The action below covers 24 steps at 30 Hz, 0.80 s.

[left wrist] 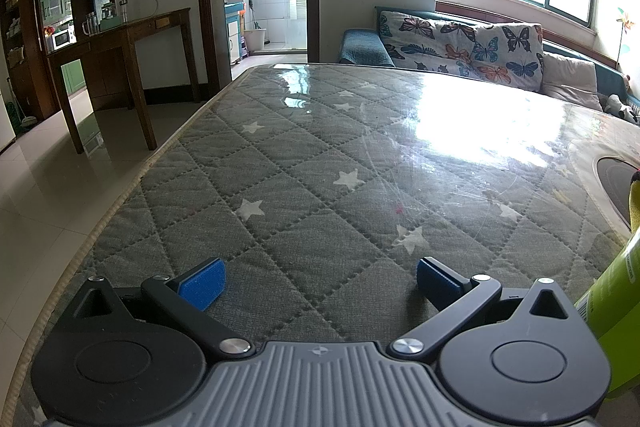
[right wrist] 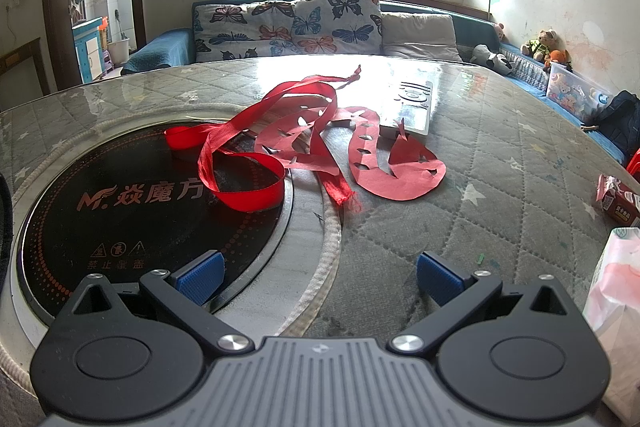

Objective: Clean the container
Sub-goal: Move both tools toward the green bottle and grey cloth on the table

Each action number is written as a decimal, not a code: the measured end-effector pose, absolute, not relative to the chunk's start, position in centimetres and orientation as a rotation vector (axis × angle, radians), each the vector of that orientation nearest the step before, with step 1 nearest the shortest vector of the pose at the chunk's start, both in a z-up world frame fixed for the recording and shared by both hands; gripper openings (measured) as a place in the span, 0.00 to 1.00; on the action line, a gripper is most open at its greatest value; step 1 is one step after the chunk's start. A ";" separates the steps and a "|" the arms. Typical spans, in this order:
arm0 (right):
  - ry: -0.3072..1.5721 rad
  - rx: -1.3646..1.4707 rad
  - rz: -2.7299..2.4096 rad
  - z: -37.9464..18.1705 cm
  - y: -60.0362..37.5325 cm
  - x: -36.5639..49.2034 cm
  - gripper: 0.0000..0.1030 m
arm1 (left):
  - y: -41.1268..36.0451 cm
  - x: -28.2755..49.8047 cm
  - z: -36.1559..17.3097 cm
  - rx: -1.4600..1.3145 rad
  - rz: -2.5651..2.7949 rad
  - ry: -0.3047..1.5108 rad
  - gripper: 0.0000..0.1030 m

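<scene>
Hovering low over the table [left wrist: 304, 163], the left gripper [left wrist: 320, 281] is held with its blue pads [left wrist: 204, 283] spread wide and nothing between them; only the grey quilted cover with white stars, under a clear glossy sheet, is seen ahead of it. A green container [left wrist: 612, 303] is cut off at the right edge of the left view, just beside the gripper's body, with something yellow above it; its contents cannot be told.

The right gripper [right wrist: 320, 277] is likewise released, jaws well apart and empty. Its left pad [right wrist: 200, 277] is seen over the near rim of a round black cooktop [right wrist: 120, 211] set into the table [right wrist: 500, 155], its right pad over the quilted cover. A red ribbon [right wrist: 240, 167] is looped across the far right part of the cooktop. To its right, red paper cuttings [right wrist: 400, 175] are spread on the cover, touching the ribbon. A remote [right wrist: 412, 103] lies just beyond them, partly overlapped by the paper. At the right edge a small red carton [right wrist: 618, 201] and, nearer, a pink and white bag [right wrist: 616, 291] are seen. A sofa [right wrist: 288, 23] with butterfly cushions stands beyond the table under the window.
</scene>
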State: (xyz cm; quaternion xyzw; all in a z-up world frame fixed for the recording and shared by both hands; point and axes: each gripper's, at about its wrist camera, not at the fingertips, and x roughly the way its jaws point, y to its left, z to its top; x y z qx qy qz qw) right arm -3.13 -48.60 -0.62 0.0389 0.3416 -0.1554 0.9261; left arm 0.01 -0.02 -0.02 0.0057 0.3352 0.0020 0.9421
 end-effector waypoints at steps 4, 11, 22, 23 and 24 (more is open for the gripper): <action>0.702 0.076 -0.320 -0.6 -48.6 -3.1 1.00 | -0.2 0.1 -0.2 0.014 0.005 0.684 1.00; 0.702 0.074 -0.320 -0.7 -48.5 -3.1 1.00 | -0.4 0.0 -0.2 0.015 0.017 0.690 1.00; 0.709 0.070 -0.303 -0.4 -48.3 -3.2 1.00 | -1.4 -2.5 -0.1 -0.003 0.046 0.707 1.00; 0.710 0.070 -0.299 -0.4 -48.2 -3.4 1.00 | -1.5 -2.8 -0.1 -0.006 0.050 0.710 1.00; 0.711 0.070 -0.295 -0.4 -48.1 -3.5 1.00 | -1.6 -3.1 0.0 -0.010 0.056 0.714 1.00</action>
